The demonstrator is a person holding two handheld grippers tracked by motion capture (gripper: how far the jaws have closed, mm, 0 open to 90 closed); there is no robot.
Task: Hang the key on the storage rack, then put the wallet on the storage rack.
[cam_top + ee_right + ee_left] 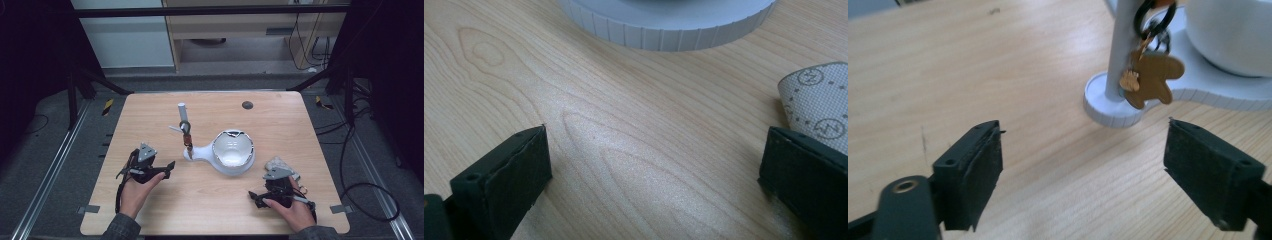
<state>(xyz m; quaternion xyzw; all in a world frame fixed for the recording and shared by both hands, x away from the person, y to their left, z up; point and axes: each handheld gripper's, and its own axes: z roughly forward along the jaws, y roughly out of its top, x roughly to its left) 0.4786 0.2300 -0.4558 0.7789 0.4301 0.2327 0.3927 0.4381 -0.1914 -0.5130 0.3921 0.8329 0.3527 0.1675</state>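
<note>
A white stand (200, 153) sits mid-table, with a thin upright pole (183, 116) at its left end and a white bowl (233, 150) on its wide right end. A key ring with a brown gingerbread-man charm (1153, 77) hangs on the pole, low near the round foot (1110, 107). My left gripper (169, 168) rests on the table left of the stand. In the left gripper view it (1083, 145) is open, nothing between its jaws, pointing at the foot. My right gripper (254, 196) is low at the front right. In its own view it (654, 150) is open over bare wood.
A patterned grey cloth pouch (819, 102) lies right beside my right gripper's right jaw, also seen as the pouch (280, 163) behind that hand. A small dark disc (247, 105) lies near the table's far edge. Black frame bars (100, 80) stand at the far corners.
</note>
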